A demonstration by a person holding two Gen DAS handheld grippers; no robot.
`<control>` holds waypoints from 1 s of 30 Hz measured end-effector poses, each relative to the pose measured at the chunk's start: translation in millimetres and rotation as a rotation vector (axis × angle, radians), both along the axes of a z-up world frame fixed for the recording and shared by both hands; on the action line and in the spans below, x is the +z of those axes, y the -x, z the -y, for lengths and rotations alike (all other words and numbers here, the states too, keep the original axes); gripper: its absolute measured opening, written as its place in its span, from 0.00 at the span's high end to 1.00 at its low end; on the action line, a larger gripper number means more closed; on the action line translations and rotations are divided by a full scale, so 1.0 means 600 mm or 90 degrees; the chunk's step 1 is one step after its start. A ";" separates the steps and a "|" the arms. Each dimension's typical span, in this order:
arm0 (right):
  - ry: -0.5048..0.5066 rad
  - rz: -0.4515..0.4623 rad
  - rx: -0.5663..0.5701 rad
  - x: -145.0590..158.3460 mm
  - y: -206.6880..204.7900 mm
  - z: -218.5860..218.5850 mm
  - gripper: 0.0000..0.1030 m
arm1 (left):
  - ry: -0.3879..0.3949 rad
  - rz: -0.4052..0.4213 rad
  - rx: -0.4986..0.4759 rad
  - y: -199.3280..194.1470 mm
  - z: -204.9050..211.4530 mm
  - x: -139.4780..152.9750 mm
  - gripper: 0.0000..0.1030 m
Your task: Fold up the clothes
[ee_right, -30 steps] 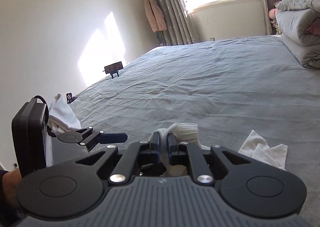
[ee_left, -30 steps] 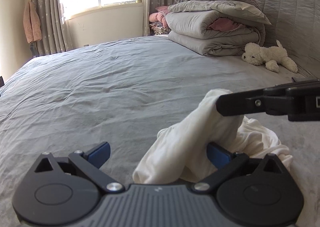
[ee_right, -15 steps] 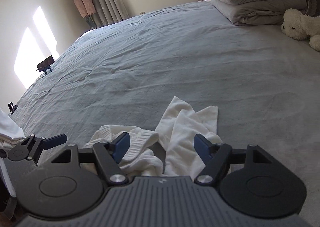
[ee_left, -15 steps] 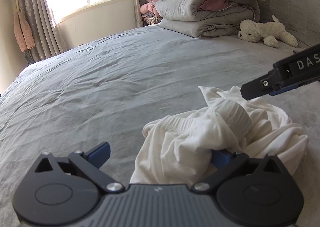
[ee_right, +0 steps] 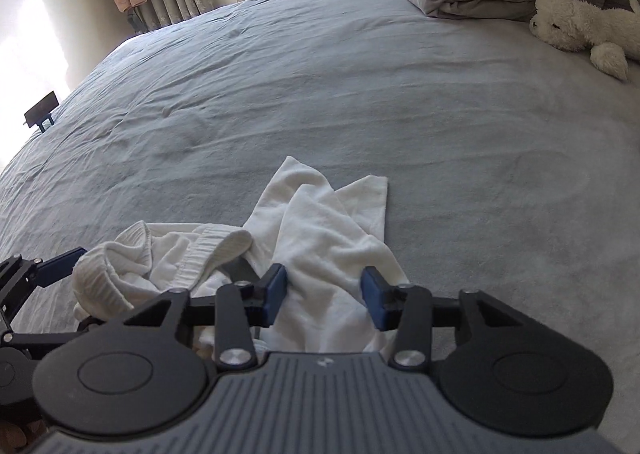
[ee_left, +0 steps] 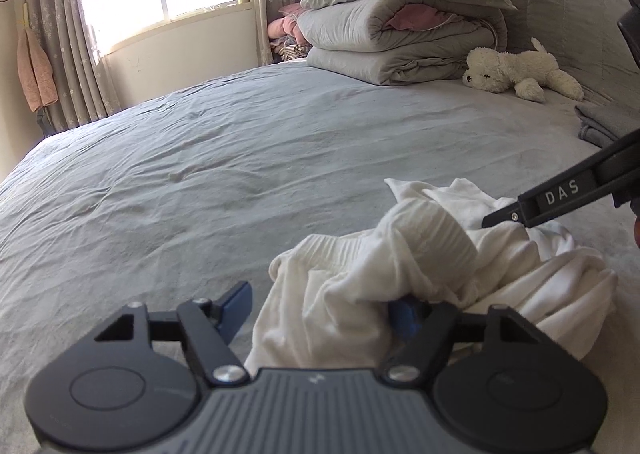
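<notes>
A crumpled white garment lies in a heap on the grey bed. My left gripper straddles its near left part and its jaws are closing. The right pad is buried in cloth, while the left pad stands just clear of it. One finger of my right gripper reaches in from the right over the heap. In the right wrist view, my right gripper points down at the garment. Its jaws are closing with a fold between the blue pads, still apart.
Folded duvets and a white plush dog sit at the head of the bed, with a folded grey cloth near them. A small black device stands at the bed's far left edge. Curtains and a window are behind.
The right gripper let go of the lifted garment, which dropped into a heap. It then tipped down over the heap. Both grippers' jaws are narrower than half a second ago.
</notes>
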State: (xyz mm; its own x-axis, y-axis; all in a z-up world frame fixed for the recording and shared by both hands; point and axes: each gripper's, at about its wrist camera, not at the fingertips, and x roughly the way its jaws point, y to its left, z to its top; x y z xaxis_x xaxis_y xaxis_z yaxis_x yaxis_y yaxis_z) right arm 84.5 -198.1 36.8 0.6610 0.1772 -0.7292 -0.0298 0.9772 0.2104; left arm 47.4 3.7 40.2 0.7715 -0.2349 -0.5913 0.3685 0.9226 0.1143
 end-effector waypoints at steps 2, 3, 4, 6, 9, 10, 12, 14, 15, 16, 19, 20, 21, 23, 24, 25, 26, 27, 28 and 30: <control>0.003 0.008 0.010 0.003 0.002 -0.005 0.87 | 0.029 -0.022 -0.015 -0.002 -0.003 0.004 0.77; 0.009 0.016 0.011 0.007 0.003 -0.007 0.92 | 0.034 -0.025 -0.016 -0.002 -0.003 0.007 0.81; 0.012 0.026 0.010 0.011 0.005 -0.007 0.94 | 0.035 -0.024 -0.015 -0.001 -0.005 0.011 0.86; 0.011 0.048 0.003 0.023 0.010 -0.003 0.96 | 0.043 -0.016 -0.009 0.000 -0.014 0.023 0.91; 0.015 0.084 -0.010 0.043 0.016 0.005 0.97 | 0.075 -0.004 0.022 -0.007 -0.045 0.049 0.92; 0.016 0.088 -0.015 0.047 0.016 0.008 0.97 | 0.089 -0.001 0.038 -0.010 -0.060 0.059 0.92; 0.017 0.095 -0.023 0.054 0.018 0.015 0.97 | 0.116 0.011 0.079 -0.016 -0.098 0.078 0.92; 0.018 0.089 -0.028 0.055 0.016 0.021 0.97 | 0.138 0.018 0.125 -0.022 -0.137 0.093 0.92; 0.018 0.080 -0.031 0.054 0.014 0.023 0.94 | 0.147 0.020 0.148 -0.026 -0.156 0.099 0.92; 0.014 0.071 -0.037 0.050 0.013 0.027 0.83 | 0.155 0.020 0.169 -0.029 -0.172 0.102 0.92; 0.004 0.042 -0.045 0.038 0.008 0.033 0.76 | 0.169 0.035 0.243 -0.042 -0.227 0.117 0.93; 0.003 0.034 -0.046 0.033 0.006 0.034 0.68 | 0.172 0.042 0.265 -0.045 -0.244 0.122 0.93; 0.004 0.029 -0.045 0.030 0.006 0.032 0.51 | 0.180 0.047 0.285 -0.046 -0.261 0.126 0.93; 0.006 0.026 -0.034 0.025 0.006 0.026 0.37 | 0.196 0.054 0.324 -0.049 -0.294 0.134 0.93; 0.009 0.022 -0.028 0.023 0.005 0.022 0.35 | 0.201 0.052 0.340 -0.050 -0.306 0.134 0.93; 0.011 0.018 -0.024 0.020 0.004 0.019 0.32 | 0.207 0.050 0.355 -0.052 -0.317 0.134 0.92; 0.012 0.013 -0.022 0.017 0.002 0.016 0.31 | 0.212 0.048 0.371 -0.053 -0.328 0.134 0.92; 0.013 0.006 -0.022 0.013 0.001 0.014 0.30 | 0.217 0.045 0.386 -0.054 -0.339 0.133 0.92; 0.014 -0.001 -0.022 0.008 -0.001 0.013 0.30 | 0.225 0.035 0.397 -0.056 -0.346 0.127 0.92; 0.006 -0.016 -0.026 -0.002 -0.005 0.012 0.30 | 0.239 0.015 0.418 -0.061 -0.358 0.115 0.92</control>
State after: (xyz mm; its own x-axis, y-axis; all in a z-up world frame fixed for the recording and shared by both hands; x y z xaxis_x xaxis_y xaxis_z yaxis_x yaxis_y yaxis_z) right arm 87.8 -205.3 35.5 0.6489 0.1430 -0.7473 0.0158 0.9794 0.2012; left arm 83.9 218.7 109.4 0.8340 0.0946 -0.5436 -0.2686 0.9302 -0.2503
